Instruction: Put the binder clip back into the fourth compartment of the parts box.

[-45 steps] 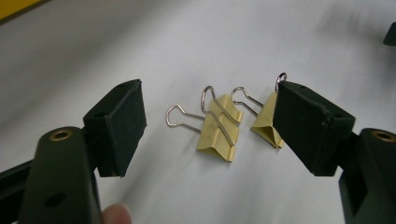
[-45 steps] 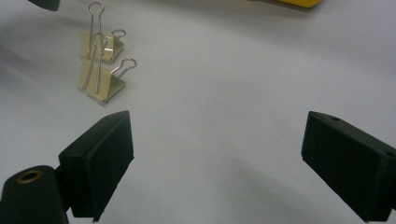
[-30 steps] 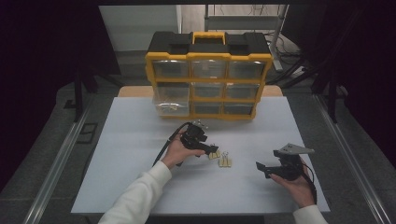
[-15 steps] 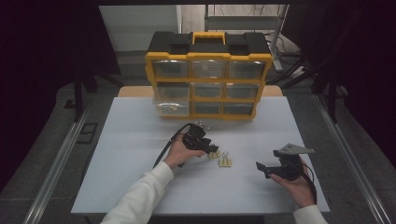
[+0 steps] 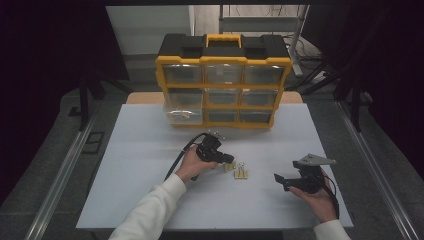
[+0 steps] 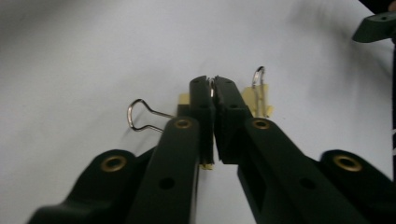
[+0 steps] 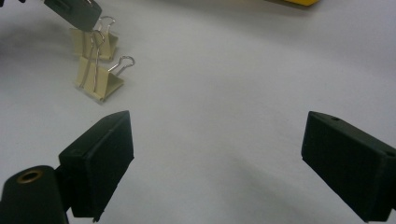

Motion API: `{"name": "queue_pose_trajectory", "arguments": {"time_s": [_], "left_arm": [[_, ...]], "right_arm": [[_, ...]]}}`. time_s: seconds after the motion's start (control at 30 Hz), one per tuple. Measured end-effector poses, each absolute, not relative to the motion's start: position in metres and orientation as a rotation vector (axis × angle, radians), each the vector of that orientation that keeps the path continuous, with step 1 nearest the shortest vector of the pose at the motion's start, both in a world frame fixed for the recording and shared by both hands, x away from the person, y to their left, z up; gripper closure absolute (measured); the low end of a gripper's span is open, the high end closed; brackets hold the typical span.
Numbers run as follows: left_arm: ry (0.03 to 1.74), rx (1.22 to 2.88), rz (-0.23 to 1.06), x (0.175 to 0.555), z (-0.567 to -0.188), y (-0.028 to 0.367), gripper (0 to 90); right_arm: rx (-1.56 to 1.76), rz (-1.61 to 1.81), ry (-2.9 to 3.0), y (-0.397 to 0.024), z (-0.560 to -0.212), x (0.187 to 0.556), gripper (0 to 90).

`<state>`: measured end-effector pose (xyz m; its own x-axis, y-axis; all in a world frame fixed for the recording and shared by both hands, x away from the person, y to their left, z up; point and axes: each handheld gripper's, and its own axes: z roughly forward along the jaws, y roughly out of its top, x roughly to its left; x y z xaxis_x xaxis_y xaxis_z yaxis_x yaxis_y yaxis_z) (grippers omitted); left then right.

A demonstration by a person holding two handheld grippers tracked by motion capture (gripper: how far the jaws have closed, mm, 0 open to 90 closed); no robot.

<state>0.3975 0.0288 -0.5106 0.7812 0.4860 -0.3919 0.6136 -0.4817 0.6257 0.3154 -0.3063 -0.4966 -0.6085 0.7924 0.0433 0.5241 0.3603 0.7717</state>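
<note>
The white matte table top (image 5: 150, 165) carries, at its 12 o'clock edge, a yellow-framed black plastic organiser cabinet with clear drawers (image 5: 223, 82); one clear drawer at the cabinet's lower left (image 5: 184, 113) stands pulled out. Near the table centre lie two cream-coloured folded-metal binder clips with chrome wire handles: the nearer binder clip (image 6: 186, 99) and, just beside it at its 3 o'clock in the high view, the second binder clip (image 5: 242, 172). The left gripper (image 6: 213, 84) has just been closing, and its black ribbed jaws now stand nearly together, pinching a thin wire handle of the nearer binder clip. The right gripper (image 7: 217, 154), held well apart at 4 o'clock of the clips, has its jaws wide and holds nothing. Probable faults: the handle is smooth, round and thin, so it may slide out of the pads on lifting; the handle pivots on the clip body, so the body may swing; the neighbouring clip lies close and may be dragged along.
</note>
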Motion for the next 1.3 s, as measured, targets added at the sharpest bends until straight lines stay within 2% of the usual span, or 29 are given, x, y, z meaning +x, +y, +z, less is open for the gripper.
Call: {"name": "queue_pose_trajectory", "arguments": {"time_s": [0.57,1.3], "left_arm": [[0.771,2.152,-0.095,0.388,-0.494,0.037,88.8],[0.716,2.091,-0.037,0.367,-0.473,0.059,88.7]], "right_arm": [[1.154,1.113,2.287,-0.307,-0.496,0.315,9.7],[1.155,1.111,2.288,-0.306,-0.497,0.315,9.6]]}}
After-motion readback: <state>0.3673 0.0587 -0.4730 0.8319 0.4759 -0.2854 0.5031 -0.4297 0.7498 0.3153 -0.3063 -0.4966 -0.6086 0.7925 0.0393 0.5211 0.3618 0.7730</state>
